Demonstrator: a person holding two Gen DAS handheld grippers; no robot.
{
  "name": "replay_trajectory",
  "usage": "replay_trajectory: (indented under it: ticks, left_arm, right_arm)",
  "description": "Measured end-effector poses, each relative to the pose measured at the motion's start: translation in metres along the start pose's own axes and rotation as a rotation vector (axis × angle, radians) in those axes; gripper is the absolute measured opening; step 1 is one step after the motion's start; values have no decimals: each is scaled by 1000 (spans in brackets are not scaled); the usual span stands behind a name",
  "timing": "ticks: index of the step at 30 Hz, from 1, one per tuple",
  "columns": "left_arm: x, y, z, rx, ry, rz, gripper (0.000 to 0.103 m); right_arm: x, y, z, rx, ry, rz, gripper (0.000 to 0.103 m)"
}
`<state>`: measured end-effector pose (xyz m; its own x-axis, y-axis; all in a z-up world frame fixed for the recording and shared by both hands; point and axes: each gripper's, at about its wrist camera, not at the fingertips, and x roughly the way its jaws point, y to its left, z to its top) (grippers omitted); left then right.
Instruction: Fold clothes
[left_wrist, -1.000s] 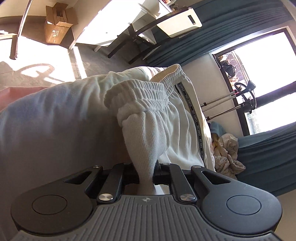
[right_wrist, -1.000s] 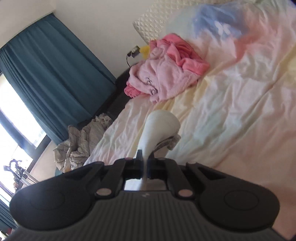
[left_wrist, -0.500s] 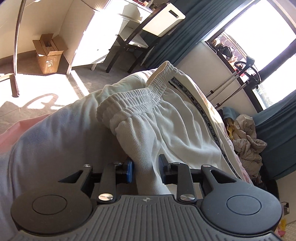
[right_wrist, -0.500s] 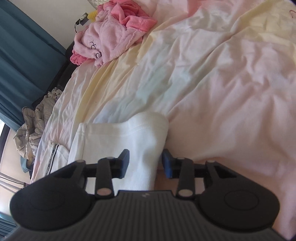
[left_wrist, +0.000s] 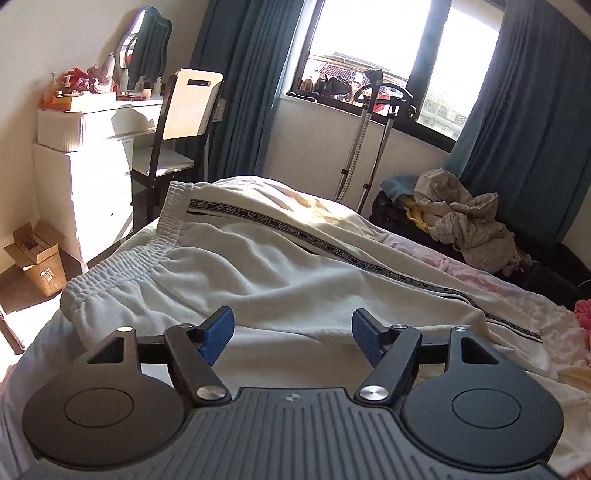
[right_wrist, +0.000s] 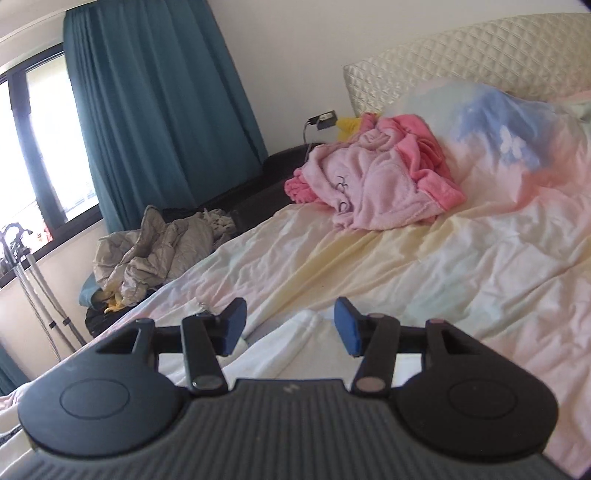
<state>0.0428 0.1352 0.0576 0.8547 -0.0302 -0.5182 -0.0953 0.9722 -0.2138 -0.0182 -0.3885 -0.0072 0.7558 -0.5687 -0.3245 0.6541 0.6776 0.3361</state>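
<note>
The left tongs (left_wrist: 293, 332) are opening, pads clear of any cloth; just beyond them the white sweatpants (left_wrist: 280, 266) lie flat on the bed (left_wrist: 509, 295), waistband toward the white dresser (left_wrist: 85, 155). The right tongs (right_wrist: 290, 326) are opening too, gripping nothing – a folded white edge (right_wrist: 295, 343) lies below the gap; farther up the bed sits a pink garment (right_wrist: 376, 184).

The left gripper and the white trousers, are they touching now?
Apart. The left wrist view shows the left gripper with jaws opening, nothing between them; the white trousers lie beyond its blue pads.
</note>
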Motion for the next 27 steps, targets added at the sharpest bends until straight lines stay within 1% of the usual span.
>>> replay_trajectory:
  ticks: [5,8,12,16,18,22,25,27]
  left_arm:
    - [29,-62,-21,105,21,-51,74]
    - [44,-87,-35,162,28,-61,74]
    - [62,-102,-51,247,31,-36,74]
    - [80,-102,-63,300,60,-16,74]
    - [89,-102,-68,308,77,-16,74]
    - [104,-103,-77,331,105,-23,74]
    - [111,-103,-79,317,123,-52,74]
    - [115,-103,-81,303,135,-68,74]
  right_arm:
    - [9,38,-16,-115,77,178,54]
    - [21,56,-24,-154,121,269,54]
    - [53,77,-34,-158,201,392,54]
    - [97,94,-45,-137,301,490,54]
    - [119,95,-48,-92,333,493,54]
    - [165,86,-57,25,416,467,55]
    - [195,71,-61,135,472,442,55]
    - [211,61,-63,239,513,446,55]
